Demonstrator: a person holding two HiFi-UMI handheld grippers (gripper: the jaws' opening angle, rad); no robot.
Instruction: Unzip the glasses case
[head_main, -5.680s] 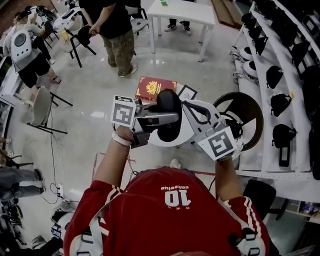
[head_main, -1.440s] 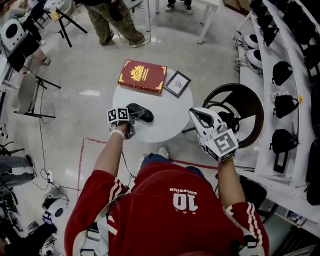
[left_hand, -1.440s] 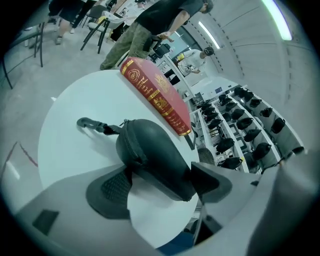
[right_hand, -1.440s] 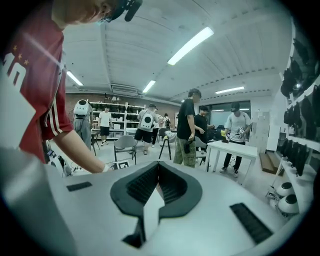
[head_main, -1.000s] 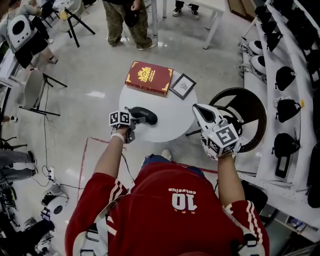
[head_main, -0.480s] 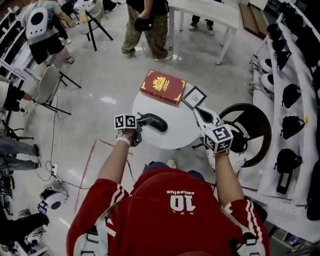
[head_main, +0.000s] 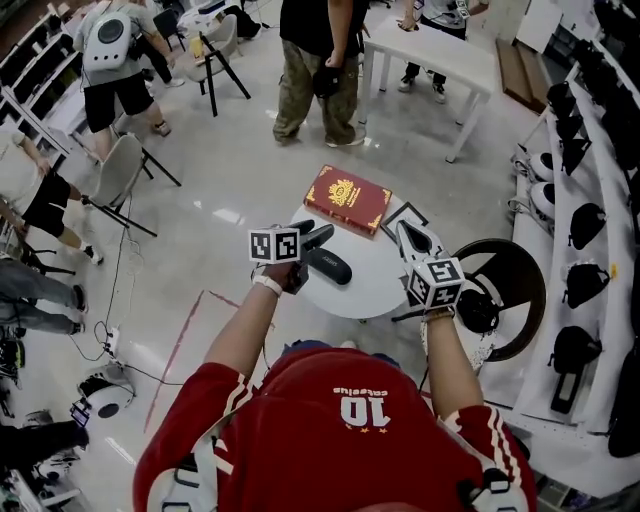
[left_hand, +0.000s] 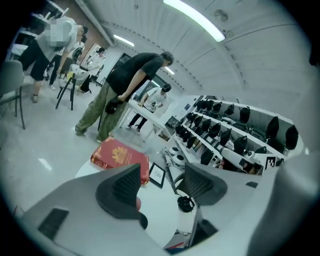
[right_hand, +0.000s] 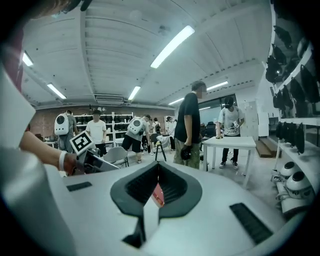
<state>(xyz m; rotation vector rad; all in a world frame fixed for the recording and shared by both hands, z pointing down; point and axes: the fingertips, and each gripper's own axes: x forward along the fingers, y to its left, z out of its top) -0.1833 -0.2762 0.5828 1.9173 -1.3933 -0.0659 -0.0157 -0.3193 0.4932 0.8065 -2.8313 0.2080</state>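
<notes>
Glasses case (head_main: 328, 266): plain black, dark against the pale top by your table's left edge.
Table (head_main: 372, 292): your round top is plain white, no pattern.
Book (head_main: 348, 198): red cover with a gold emblem in the middle and gold trim, at the table's far edge.
Picture frame (left_hand: 157, 175): black border round a white inside, near the table's far right edge.
Right gripper (right_hand: 157, 167): your shell is pale grey-white, the ribbed pads dark grey, and the cube is white with black square markers.
Shirt (head_main: 350, 430): you wear red, with a white "10" and white stripes along the shoulders.
Floor (head_main: 230, 190): glossy pale grey, with a thin red line marked on it.
</notes>
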